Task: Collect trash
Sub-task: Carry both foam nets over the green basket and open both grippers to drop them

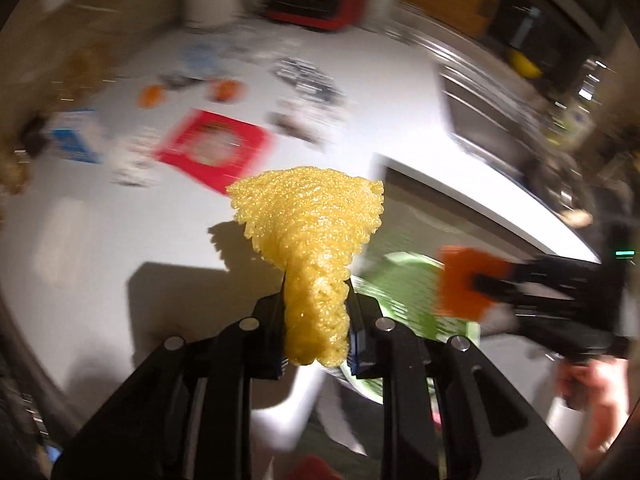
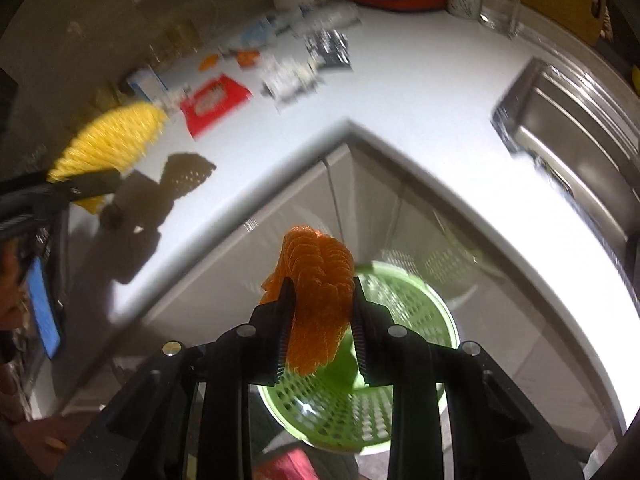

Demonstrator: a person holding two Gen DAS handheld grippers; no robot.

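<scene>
**Q:** What do the tongs hold?

**A:** The left tongs [image 1: 316, 312] are clamped on a yellow mesh net [image 1: 310, 216], bunched at the grip and flaring to a fan above it. The right tongs [image 2: 320, 320] are clamped on an orange mesh net [image 2: 316, 300], folded into a tight wad of layered ridges.

**Q:** Where are these relative to the bin?

**A:** The orange net hangs directly over the green perforated basket [image 2: 404, 300], which sits on the floor below the corner of the white bench [image 2: 420, 92]. The yellow net is over the bench edge, with the basket [image 1: 404, 276] at 4 o'clock from it.

**Q:** How far along is the task?

**A:** Judged as partway. Neither net is dropped yet, and litter remains on the bench at 11 o'clock: a red wrapper [image 2: 214, 100], small orange scraps [image 2: 246, 58], and black-and-white packets [image 2: 328, 50]. Blur hides finer detail.
</scene>
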